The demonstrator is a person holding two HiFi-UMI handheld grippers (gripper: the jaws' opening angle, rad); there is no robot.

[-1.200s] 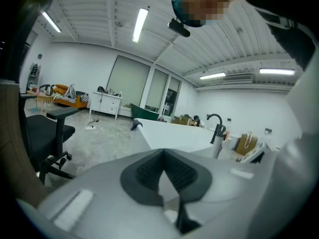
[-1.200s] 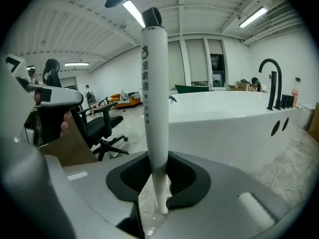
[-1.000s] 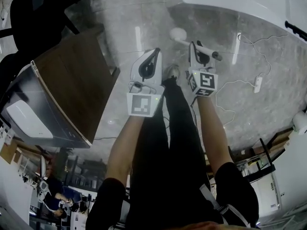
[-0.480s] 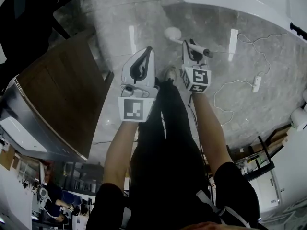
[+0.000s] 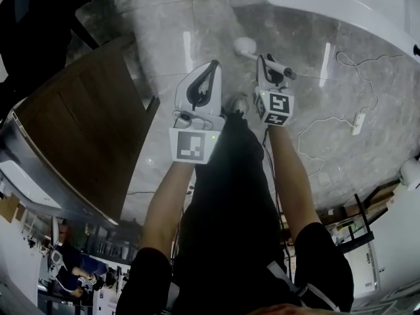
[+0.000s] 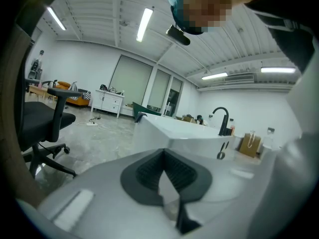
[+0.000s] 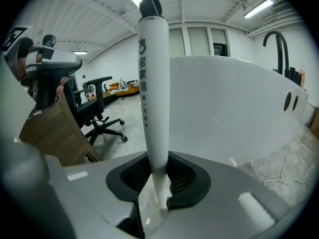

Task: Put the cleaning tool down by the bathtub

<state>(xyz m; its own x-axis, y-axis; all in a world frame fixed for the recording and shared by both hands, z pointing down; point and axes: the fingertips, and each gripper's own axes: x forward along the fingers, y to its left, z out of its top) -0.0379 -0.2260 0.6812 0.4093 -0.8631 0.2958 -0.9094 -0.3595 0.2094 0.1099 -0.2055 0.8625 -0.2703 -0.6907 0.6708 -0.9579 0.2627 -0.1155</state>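
Note:
The cleaning tool (image 5: 262,56) is a white stick with a round white head (image 5: 245,45) and a black end cap. In the head view it hangs level above the grey floor, just short of the white bathtub (image 5: 328,2). My right gripper (image 5: 268,60) is shut on its handle. In the right gripper view the handle (image 7: 152,83) runs away from the right gripper (image 7: 158,176) across the bathtub wall (image 7: 234,108). My left gripper (image 5: 214,66) is held to the left, shut and holding nothing. In its own view the left gripper (image 6: 163,153) faces the bathtub (image 6: 184,133).
A wooden desk (image 5: 85,136) stands at the left with a black office chair (image 5: 39,18) behind it. A white cable with a power strip (image 5: 357,120) lies on the floor at the right. The person's shoe (image 5: 236,102) is under the grippers. A black faucet (image 6: 222,117) rises on the tub.
Both grippers keep nearly the same pose, and the tool stays in the right one. The head view has swayed slightly left, then back.

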